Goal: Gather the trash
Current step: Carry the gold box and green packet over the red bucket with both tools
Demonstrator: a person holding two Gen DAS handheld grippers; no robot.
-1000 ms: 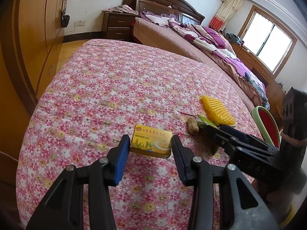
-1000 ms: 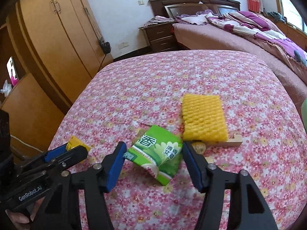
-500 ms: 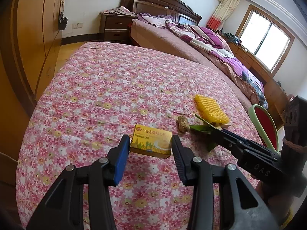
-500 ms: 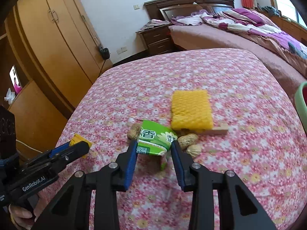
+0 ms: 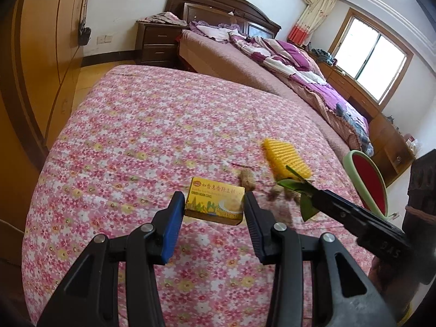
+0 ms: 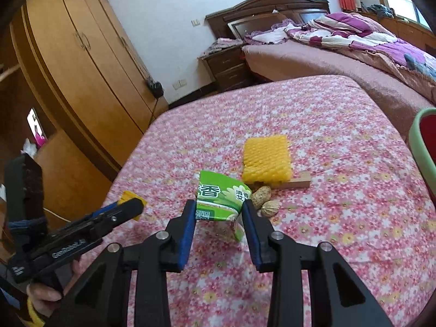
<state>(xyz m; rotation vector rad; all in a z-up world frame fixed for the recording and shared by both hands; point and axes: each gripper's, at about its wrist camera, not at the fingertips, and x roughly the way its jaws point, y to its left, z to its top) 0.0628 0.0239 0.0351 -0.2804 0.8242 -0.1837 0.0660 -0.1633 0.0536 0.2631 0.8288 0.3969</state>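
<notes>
Left gripper (image 5: 214,209) clamped on yellow box (image 5: 215,203); right gripper (image 6: 219,214) clamped on green wrapper (image 6: 220,199); red bin (image 5: 366,182) right of both.

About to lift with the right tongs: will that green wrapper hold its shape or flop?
Probably flop. The green wrapper looks like thin, creased packaging, already buckled between the right tongs, with a flap hanging below. It seems light, so lifting should be easy, but the printed film may be slick. The peanuts beside it look loose and may roll if brushed.
</notes>
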